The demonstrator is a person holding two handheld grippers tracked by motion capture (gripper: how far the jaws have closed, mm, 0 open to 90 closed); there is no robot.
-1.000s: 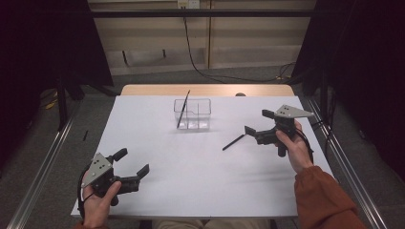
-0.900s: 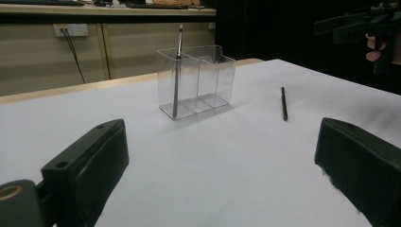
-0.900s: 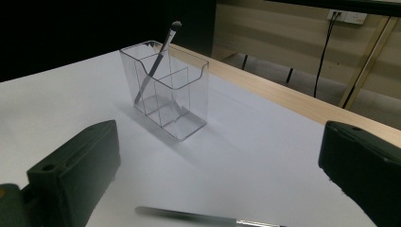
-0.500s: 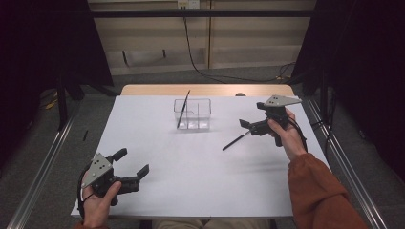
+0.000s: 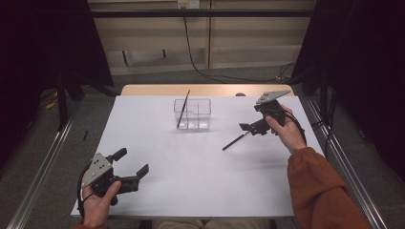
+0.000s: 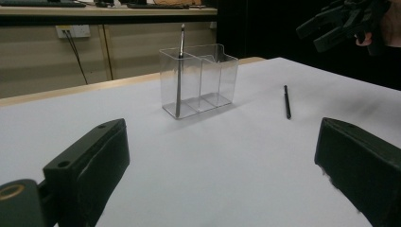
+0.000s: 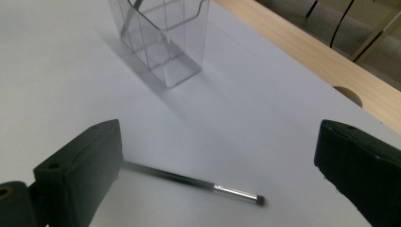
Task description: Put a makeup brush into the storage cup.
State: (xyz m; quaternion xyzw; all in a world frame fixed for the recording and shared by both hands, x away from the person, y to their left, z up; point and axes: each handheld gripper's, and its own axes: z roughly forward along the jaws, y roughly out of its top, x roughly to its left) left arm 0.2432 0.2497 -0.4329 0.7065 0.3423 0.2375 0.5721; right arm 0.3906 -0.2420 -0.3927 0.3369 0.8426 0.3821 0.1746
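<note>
Pick-up approach to a thin brush lying on the table. The right gripper [image 5: 252,128] hangs toward the right edge of the white table [image 5: 191,181], its jaws wide apart and empty, with the loose brush [image 5: 235,141] lying flat on the sheet below and just ahead of them, its far end pointing toward the near edge. In the right gripper view the brush [image 7: 198,183] crosses the gap between the two jaws at a slant, silver ferrule and dark tip toward the right jaw, the handle running under the left one. The clear organizer [image 5: 192,113] stands toward the far edge near the middle, well apart from the loose brush; a second brush [image 5: 183,109] already leans upright in its left compartment. The left gripper [image 5: 130,168] rests near the near left corner, jaws likewise apart and holding nothing. To close well on so slender a handle, the right gripper probably needs to turn until its jaws lie square across the shaft, then descend until the tips almost touch the sheet, one on each side. A grip near mid-handle, not on the ferrule, should keep the brush from pivoting when lifted. Closing too high would likely miss it or roll it away.
</note>
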